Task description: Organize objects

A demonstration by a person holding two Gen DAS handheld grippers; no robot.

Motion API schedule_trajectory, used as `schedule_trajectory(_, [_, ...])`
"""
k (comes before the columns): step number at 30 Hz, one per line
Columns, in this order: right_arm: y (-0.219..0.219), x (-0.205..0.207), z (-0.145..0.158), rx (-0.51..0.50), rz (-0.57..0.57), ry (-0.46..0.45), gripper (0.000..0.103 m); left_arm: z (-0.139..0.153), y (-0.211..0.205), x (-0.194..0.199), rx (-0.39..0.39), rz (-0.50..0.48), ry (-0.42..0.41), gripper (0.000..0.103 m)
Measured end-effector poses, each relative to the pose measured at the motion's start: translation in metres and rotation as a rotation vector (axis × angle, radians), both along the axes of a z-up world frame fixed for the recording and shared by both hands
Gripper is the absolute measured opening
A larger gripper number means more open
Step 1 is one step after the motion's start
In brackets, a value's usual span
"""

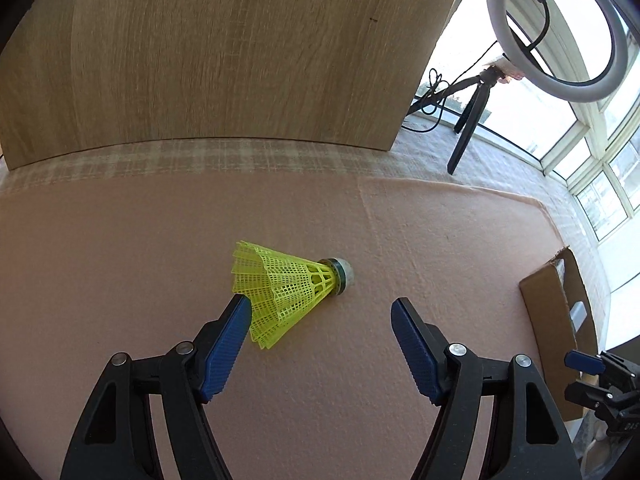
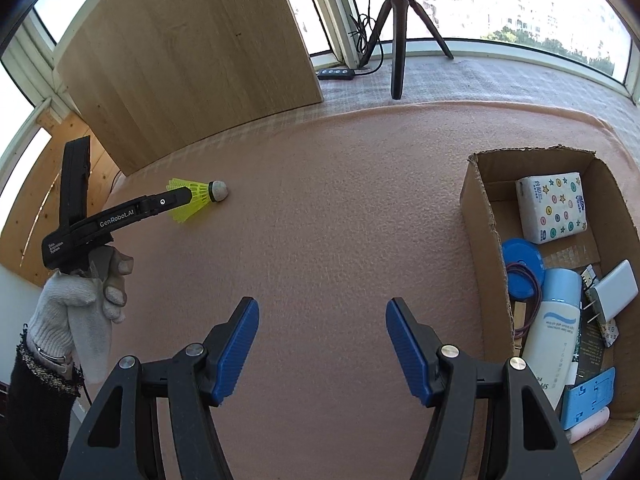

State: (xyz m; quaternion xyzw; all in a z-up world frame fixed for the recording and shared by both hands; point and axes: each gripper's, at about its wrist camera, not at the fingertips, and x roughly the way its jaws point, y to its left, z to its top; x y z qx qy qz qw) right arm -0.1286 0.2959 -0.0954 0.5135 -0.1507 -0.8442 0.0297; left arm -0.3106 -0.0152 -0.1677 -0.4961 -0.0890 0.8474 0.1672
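**Last shuttlecock awaits pickup**

A yellow shuttlecock [image 1: 288, 286] lies on its side on the pink mat [image 1: 120, 240], cork toward three o'clock. The left gripper [image 1: 320, 310] hovers over it, jaws apart, one pad at the skirt's edge; closing on the skirt looks the next move. The right gripper [image 2: 320, 316], released and empty, waits beside the cardboard box [image 2: 476, 216] at three o'clock. Legible on the left tool: "GenRobot.AI".

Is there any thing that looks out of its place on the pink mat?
Yes: the yellow shuttlecock lies alone on its side on the pink mat, while the other small items are already in the cardboard box. The left gripper is open around it.
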Motion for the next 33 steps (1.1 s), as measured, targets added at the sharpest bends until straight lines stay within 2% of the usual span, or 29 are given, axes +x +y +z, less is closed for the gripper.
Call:
schedule_trajectory(3, [0.002, -0.001, -0.002, -0.005, -0.001, -0.007, 0.062, -0.006, 0.005, -0.003, 0.008, -0.016, -0.018, 0.06])
schedule_trajectory(5, [0.003, -0.001, -0.004, -0.003, -0.005, -0.012, 0.062, -0.007, 0.011, -0.004, 0.022, -0.045, -0.028, 0.047])
schedule_trajectory(7, [0.005, -0.003, -0.006, -0.006, -0.009, -0.016, 0.062, -0.009, 0.018, -0.002, 0.013, -0.077, -0.03, 0.026])
schedule_trajectory(9, [0.006, -0.004, -0.008, -0.008, -0.011, -0.019, 0.062, -0.01, 0.024, 0.006, -0.025, -0.114, -0.028, 0.014])
schedule_trajectory(10, [0.006, -0.004, -0.009, -0.01, -0.009, -0.02, 0.062, -0.011, 0.026, 0.009, -0.023, -0.125, -0.029, 0.012])
schedule_trajectory(12, [0.005, -0.005, -0.01, -0.011, -0.003, -0.021, 0.062, -0.012, 0.031, 0.017, 0.018, -0.138, -0.042, 0.012])
schedule_trajectory(18, [0.003, -0.01, -0.014, -0.028, 0.008, -0.025, 0.062, -0.018, 0.052, 0.056, 0.04, -0.186, -0.054, 0.012])
schedule_trajectory(21, [0.001, -0.012, -0.015, -0.041, 0.016, -0.028, 0.062, -0.019, 0.064, 0.083, 0.088, -0.205, -0.068, 0.012])
schedule_trajectory(26, [-0.003, -0.015, -0.02, -0.062, 0.041, -0.044, 0.062, -0.019, 0.092, 0.122, 0.051, -0.265, -0.051, 0.009])
schedule_trajectory(29, [-0.001, -0.016, -0.025, -0.091, 0.035, -0.055, 0.062, -0.011, 0.095, 0.133, 0.104, -0.278, -0.061, 0.009])
schedule_trajectory(32, [0.002, -0.016, -0.025, -0.118, 0.027, -0.051, 0.062, 0.008, 0.084, 0.139, 0.113, -0.264, -0.036, 0.015])
schedule_trajectory(33, [0.004, -0.017, -0.025, -0.131, 0.022, -0.049, 0.062, 0.013, 0.081, 0.138, 0.087, -0.253, -0.016, 0.022])
